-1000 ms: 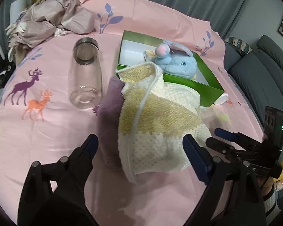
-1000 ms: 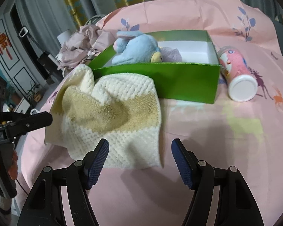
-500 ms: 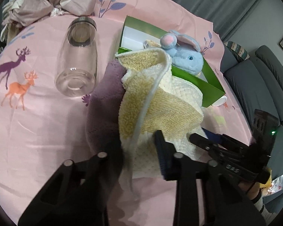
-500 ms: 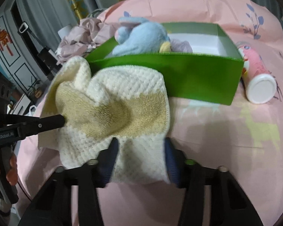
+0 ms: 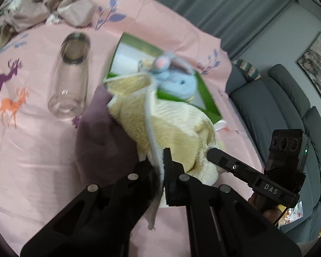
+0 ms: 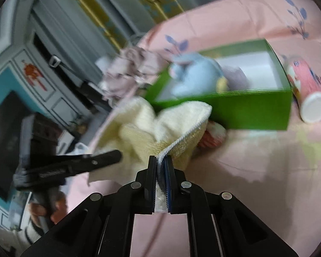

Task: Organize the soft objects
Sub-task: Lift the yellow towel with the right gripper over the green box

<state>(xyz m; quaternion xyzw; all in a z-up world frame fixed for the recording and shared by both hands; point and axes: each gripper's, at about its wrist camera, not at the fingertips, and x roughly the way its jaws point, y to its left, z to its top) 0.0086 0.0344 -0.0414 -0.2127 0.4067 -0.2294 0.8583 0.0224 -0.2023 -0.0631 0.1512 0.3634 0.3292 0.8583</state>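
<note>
The left gripper (image 5: 162, 167) is clamped on the white-piped edge of the cream and yellow towel (image 5: 171, 128), and the right gripper (image 6: 159, 167) pinches another stretch of the same hem, its jaws closed with the cloth showing between them. From the two grips the towel bunches up and forward, one corner on each side, so its long axis appears to run across between the hands, neither nearer than the other. Straight ahead of both, just past the far fold, stands the green box (image 6: 256, 107) with a blue plush toy (image 6: 194, 75) already inside; the towel's far edge touches or nearly touches its front wall. A purple cloth (image 5: 100, 141) lies beside the towel on the pink-covered counter (image 5: 32, 150). The coming move likely turns on lifting forward over that wall.
</note>
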